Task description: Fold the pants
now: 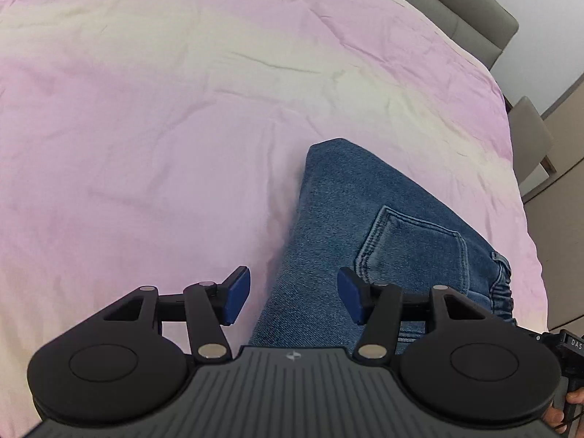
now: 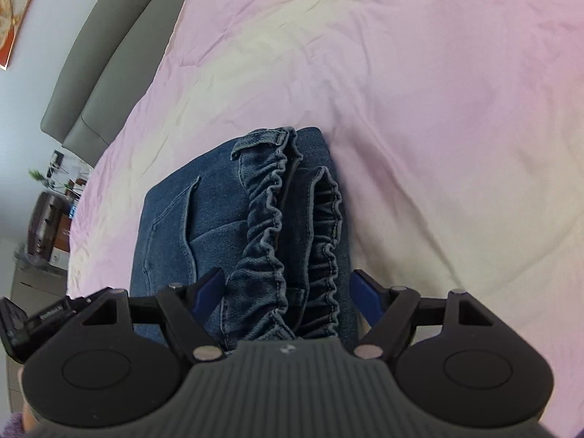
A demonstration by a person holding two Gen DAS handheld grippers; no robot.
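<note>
We see the jeans (image 1: 368, 226) already folded into a compact bundle on the pink bedsheet (image 1: 164, 127); our left gripper (image 1: 294, 295) and right gripper (image 2: 286, 297) hover spread, holding nothing, so little seems left

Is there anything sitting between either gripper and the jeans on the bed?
Nothing visible. The left gripper and right gripper both hang with jaws open directly over the folded jeans, which lie alone on the pink sheet.
</note>
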